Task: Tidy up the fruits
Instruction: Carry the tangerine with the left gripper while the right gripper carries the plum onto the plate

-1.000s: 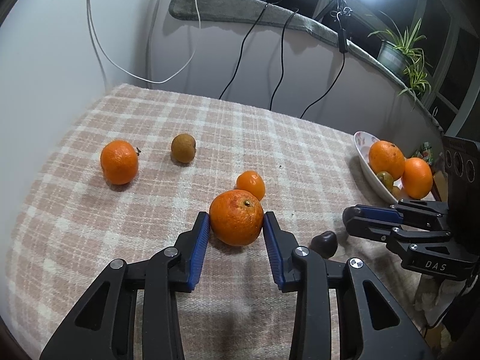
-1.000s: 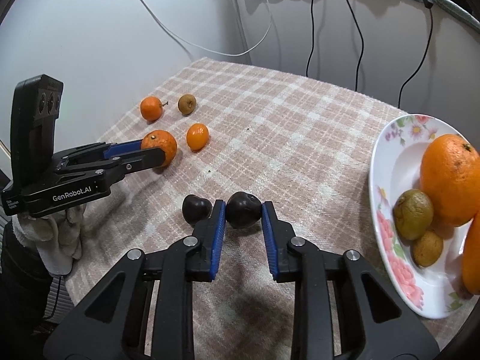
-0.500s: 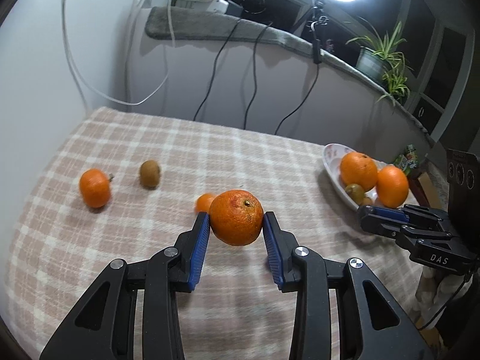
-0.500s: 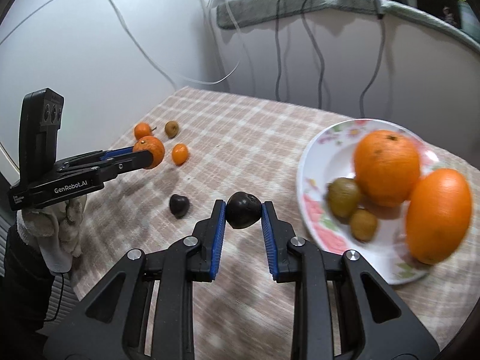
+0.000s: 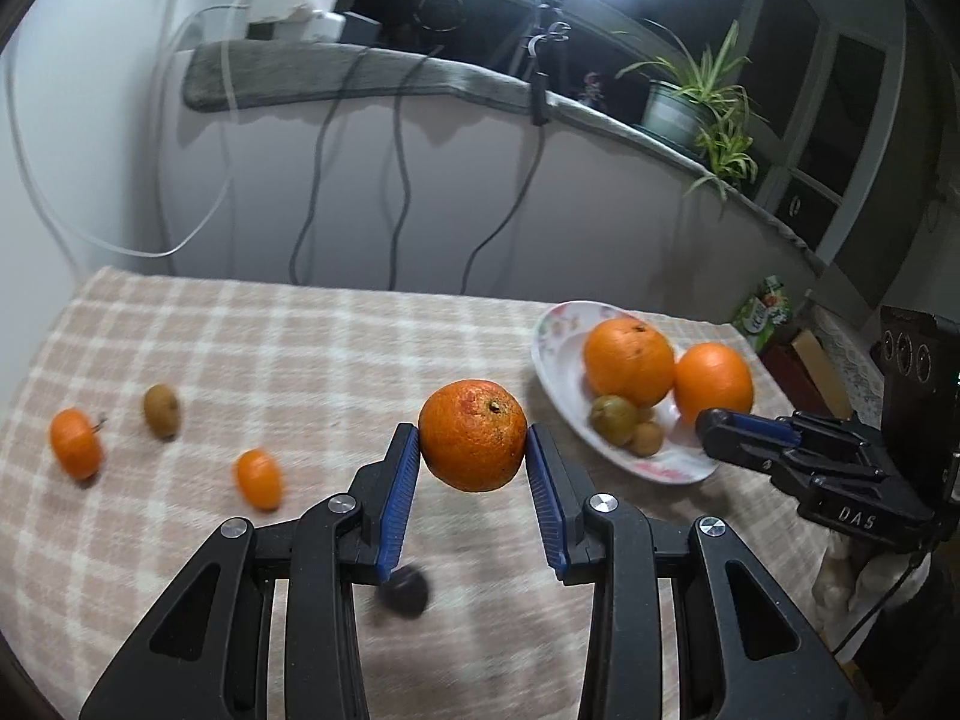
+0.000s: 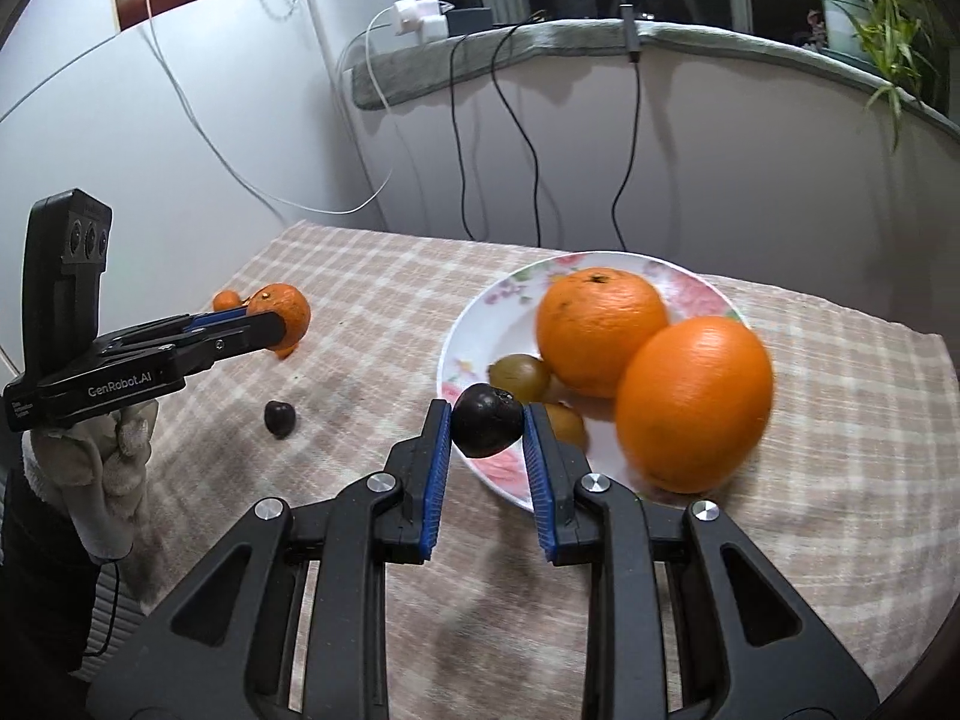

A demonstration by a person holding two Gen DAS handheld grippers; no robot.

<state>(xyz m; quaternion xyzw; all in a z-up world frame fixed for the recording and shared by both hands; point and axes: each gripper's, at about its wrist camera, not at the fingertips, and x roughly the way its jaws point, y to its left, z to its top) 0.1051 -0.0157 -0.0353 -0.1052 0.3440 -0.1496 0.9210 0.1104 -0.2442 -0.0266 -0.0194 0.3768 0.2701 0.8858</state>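
My right hand-held gripper (image 6: 486, 429) clamps a dark fruit (image 6: 485, 429) at the plate (image 6: 474, 324) rim for release. My left hand-held gripper (image 5: 473, 450) grips an orange (image 5: 473, 443) above the table (image 5: 312, 348), bound for the same plate.

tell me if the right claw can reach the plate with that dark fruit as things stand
Probably yes: the right claw, shut on the dark fruit, hangs at the plate near rim, with bare plate beside the green fruit.

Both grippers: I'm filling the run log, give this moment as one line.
left gripper: shut on orange, airborne | right gripper: shut on dark fruit, at plate rim
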